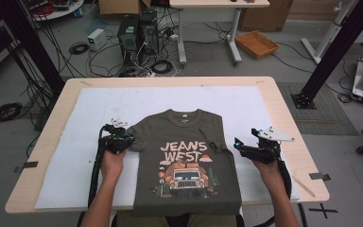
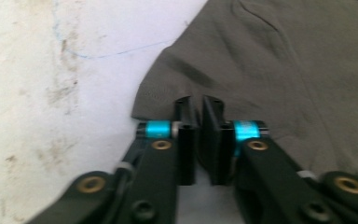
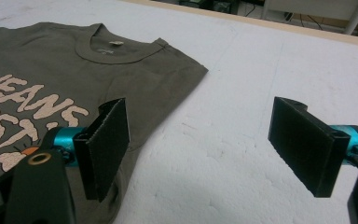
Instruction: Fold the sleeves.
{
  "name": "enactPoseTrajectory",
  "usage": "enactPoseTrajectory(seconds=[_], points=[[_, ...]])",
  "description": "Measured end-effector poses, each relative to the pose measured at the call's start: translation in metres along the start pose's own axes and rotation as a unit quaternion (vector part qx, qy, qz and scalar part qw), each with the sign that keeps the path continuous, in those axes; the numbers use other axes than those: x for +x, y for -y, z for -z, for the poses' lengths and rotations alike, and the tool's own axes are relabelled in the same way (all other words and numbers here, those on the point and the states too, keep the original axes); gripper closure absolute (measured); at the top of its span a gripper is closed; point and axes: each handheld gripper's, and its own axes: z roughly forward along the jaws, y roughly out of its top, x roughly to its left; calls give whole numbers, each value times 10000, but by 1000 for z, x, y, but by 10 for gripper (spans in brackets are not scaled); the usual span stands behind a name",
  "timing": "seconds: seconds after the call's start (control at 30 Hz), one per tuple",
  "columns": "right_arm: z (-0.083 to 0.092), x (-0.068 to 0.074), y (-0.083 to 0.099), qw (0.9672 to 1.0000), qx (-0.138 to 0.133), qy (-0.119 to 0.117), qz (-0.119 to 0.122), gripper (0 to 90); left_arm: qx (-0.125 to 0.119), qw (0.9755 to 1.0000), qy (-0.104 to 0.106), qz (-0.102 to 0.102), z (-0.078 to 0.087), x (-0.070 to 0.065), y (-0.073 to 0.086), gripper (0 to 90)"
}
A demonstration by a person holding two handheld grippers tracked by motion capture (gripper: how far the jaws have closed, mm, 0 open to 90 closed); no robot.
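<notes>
White foam board (image 1: 246,101) bare beyond T-shirt (image 1: 189,156); left gripper (image 2: 199,140) jaws pinching sleeve edge; right gripper (image 3: 209,149) jaws spread over shirt's side edge.

Evenly lit from overhead, soft and fairly bright, without glare. Faint shadows under the olive-green cotton T-shirt (image 1: 189,156) on the white foam table cover (image 1: 246,101). Soft motion blur across the left gripper view; near jaws slightly unfocused in the right gripper view.
</notes>
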Motion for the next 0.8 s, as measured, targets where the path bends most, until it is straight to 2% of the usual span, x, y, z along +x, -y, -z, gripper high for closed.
enactPoseTrajectory(seconds=[0.1,0.17,0.23,0.33,0.4,0.53,0.6,0.63,0.67,0.7,0.77,0.8], points=[[0,-1,0,10000,11,3,-5,204,-15,9998,107,187,1,4,0,865],[0,-1,1,10000,11,-1,-40,204,-188,9990,146,380,3,9,-1,867],[-1,-2,0,10000,1,5,-41,204,-436,9971,236,571,7,11,-4,867],[-1,-2,1,10000,13,20,-63,204,-616,9949,430,673,13,12,-10,868],[-1,-2,0,10000,-3,76,-56,204,-759,9918,628,817,18,11,-16,868],[1,-3,0,9999,-62,102,-119,205,-852,9910,790,659,24,-1,-33,868],[1,-3,0,9999,-59,92,-108,204,-851,9910,900,507,25,-10,-43,868],[1,-3,0,9999,-58,89,-107,204,-839,9914,916,411,25,-15,-47,868],[1,-3,0,9999,-58,89,-107,204,-839,9914,916,411,25,-15,-47,868],[1,-3,0,9999,-62,84,-109,204,-786,9910,1057,233,24,-27,-54,868],[1,-3,0,9999,-48,86,-121,204,-744,9901,1189,110,22,-40,-60,867],[1,-4,0,9999,-63,82,-97,205,-730,9888,1300,47,21,-47,-63,866]])
